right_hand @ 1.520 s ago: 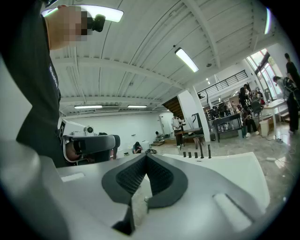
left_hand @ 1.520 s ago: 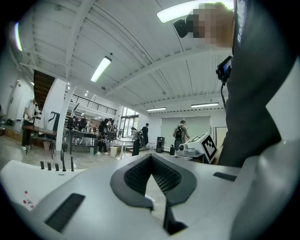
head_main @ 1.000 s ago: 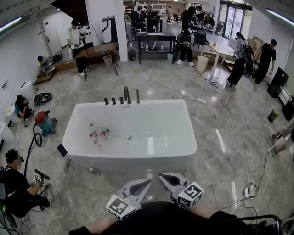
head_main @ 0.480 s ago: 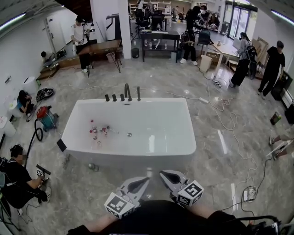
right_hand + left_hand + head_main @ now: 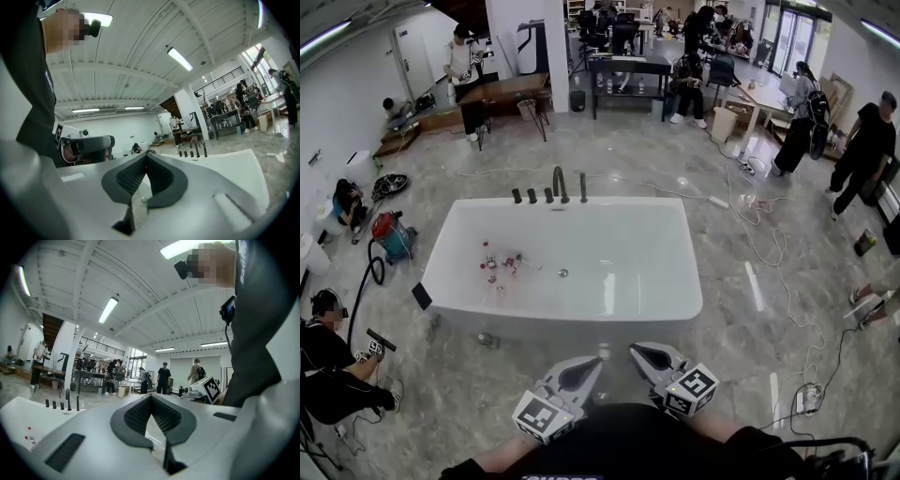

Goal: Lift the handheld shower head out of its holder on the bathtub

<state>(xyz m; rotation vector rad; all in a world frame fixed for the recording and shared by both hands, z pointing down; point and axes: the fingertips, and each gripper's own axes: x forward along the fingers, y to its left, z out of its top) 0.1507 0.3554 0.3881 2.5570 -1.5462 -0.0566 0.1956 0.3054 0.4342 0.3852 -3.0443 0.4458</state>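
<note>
Head view, far left: noted a person (image 5: 326, 361) crouched on the floor and a red vacuum cleaner (image 5: 389, 234) near the left end of the bathtub (image 5: 572, 323). Found small red-and-white items (image 5: 499, 266) in the tub's left half, plain from the head view, mere specks in the left gripper view. Located the handheld shower head (image 5: 581, 189) upright in its holder on the far rim, rightmost in a row of dark fittings. Confirmed the same from low level in the left gripper view, shower head (image 5: 78, 402), and the right gripper view, shower head (image 5: 205, 150). Found the left claw (image 5: 587, 367) clenched on nothing, short of the tub's near wall and well apart from the shower head. Found the right claw (image 5: 643, 354) likewise clenched and empty. Far right: noted loose cables (image 5: 759, 234) across the floor.
</note>
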